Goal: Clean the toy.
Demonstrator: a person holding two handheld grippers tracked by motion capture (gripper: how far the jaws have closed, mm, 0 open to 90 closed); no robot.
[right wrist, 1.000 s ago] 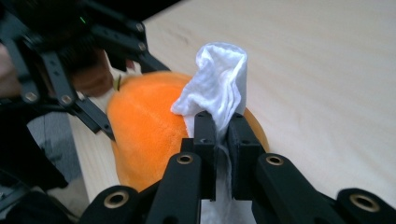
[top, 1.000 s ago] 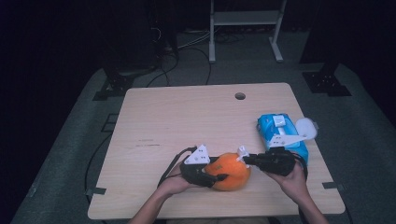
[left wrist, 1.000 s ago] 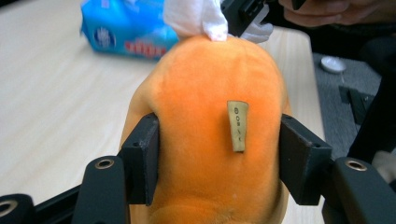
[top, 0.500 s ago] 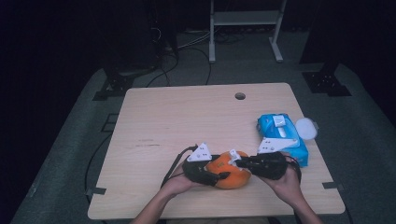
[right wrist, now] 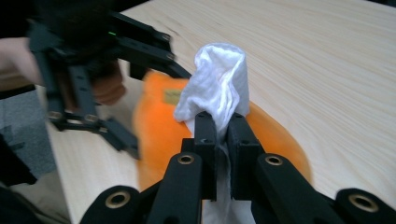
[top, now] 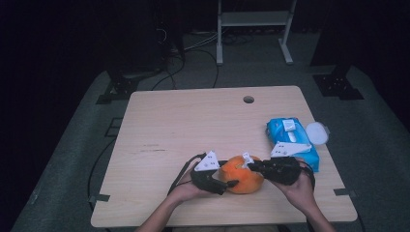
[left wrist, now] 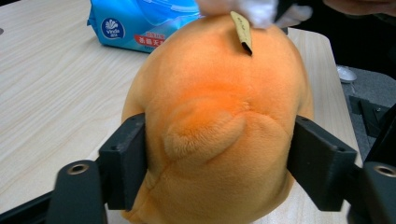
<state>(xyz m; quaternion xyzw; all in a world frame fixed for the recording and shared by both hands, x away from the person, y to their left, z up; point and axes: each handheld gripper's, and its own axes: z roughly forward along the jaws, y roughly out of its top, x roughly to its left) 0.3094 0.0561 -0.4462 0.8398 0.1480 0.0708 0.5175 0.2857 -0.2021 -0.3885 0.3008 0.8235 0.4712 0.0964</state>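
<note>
1. Left gripper point(top: 227, 184) – near table edge, held in left hand point(top: 186, 192). Jaws stand either side of orange plush toy point(top: 243, 174), each just at its flank; jaws have just been opening, toy between them. Whether pads still press: can't tell for sure, looks like light contact in left gripper view

2. Orange plush toy point(left wrist: 219, 126) – lies on wooden table point(top: 193, 121), near front edge, betw. the two grippers. Small tan sewn-in tag point(left wrist: 242, 31) on top; print on it too small to read

3. Right gripper point(top: 252, 166) – in right hand point(top: 302, 191), tip at toy's top right. Jaws together, clamped on white wet wipe point(right wrist: 219, 86); wipe bunched above the jaw tips, touching toy's top by the tag

4. Wipes pack point(top: 291, 140) – blue soft pack, just beyond right gripper, toward table's right edge. Logo reads "Vinda" point(left wrist: 111, 28) w/ flower mark; Chinese characters beside it, not legible. White flip lid on top

5. Round white lid point(top: 316, 133) – touching pack's far right side

6. Table hole point(top: 248, 99) – cable port, far centre

7. White metal frame point(top: 254, 29) – on floor beyond table, cables nearby
</note>
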